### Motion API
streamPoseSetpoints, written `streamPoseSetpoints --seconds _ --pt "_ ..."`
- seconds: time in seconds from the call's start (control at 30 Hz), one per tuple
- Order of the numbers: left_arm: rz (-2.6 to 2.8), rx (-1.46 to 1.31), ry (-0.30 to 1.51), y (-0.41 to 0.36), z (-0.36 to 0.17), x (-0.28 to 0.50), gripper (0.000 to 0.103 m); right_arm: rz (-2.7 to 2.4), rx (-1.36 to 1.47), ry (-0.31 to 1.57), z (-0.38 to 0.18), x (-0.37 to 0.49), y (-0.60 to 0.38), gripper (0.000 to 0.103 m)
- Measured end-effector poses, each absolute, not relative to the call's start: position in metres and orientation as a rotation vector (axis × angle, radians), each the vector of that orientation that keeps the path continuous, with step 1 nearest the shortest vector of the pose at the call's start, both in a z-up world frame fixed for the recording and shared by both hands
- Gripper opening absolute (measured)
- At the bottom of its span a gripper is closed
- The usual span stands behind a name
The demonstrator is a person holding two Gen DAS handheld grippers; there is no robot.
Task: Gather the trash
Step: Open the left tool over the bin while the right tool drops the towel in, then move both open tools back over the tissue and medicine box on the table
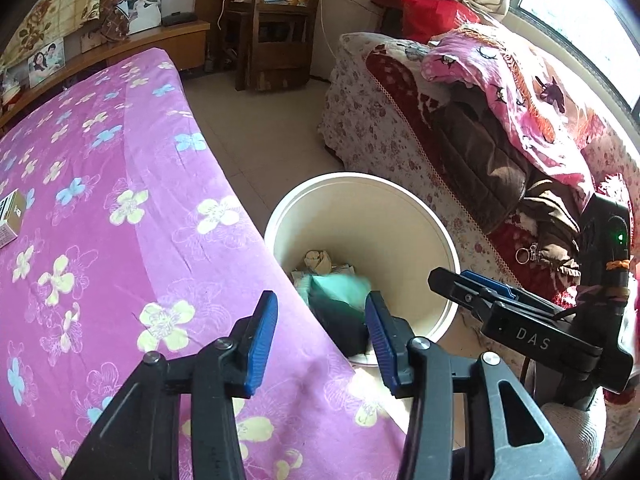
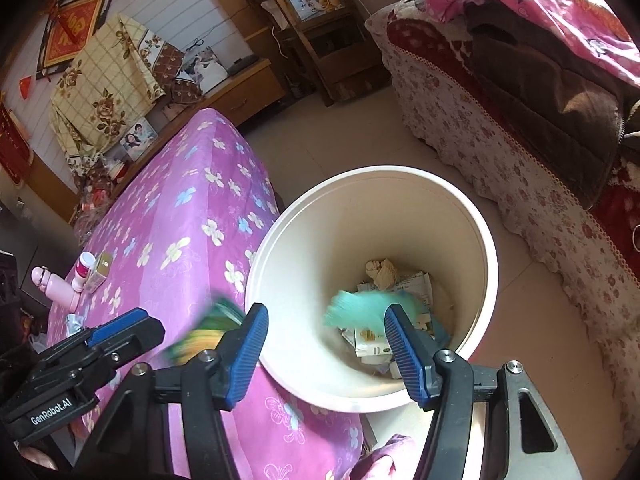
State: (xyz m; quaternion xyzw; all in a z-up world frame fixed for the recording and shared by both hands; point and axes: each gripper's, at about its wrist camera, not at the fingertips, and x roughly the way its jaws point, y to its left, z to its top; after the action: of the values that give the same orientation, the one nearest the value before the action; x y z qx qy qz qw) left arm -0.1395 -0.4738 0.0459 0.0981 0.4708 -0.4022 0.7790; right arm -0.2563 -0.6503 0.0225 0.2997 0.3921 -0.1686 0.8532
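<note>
Over bin, both tools tilted downward

Left gripper: angled steeply down, jaws parted, blue ribbed pads facing each other, nothing pressed between them. Right gripper: also angled steeply down, jaws parted wider, blue pads bare, no grip. Grippers side by side, close, not touching; each visible at edge of other's wrist view.

black tongs, ribbed blue pads, silver screws
</note>
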Motion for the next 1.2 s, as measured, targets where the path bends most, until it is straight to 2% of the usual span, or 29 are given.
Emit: streamPoseSetpoints --seconds 0.47,0.93,1.2 --pt "-0.801 0.228 0.984 -0.445 0.05 -0.135 0.047 -0.314 0.593 0.831 0.033 -0.249 -0.623 0.065" --pt "-0.687 0.195 0.961 -0.382 0.054 -0.115 0.047 -0.217 0.523 0.85 0.046 -0.222 -0.562 0.065" --pt "-0.588 0.147 0.953 -0.317 0.058 -0.094 0.058 -0.133 0.473 0.874 0.051 -0.194 -0.517 0.068"
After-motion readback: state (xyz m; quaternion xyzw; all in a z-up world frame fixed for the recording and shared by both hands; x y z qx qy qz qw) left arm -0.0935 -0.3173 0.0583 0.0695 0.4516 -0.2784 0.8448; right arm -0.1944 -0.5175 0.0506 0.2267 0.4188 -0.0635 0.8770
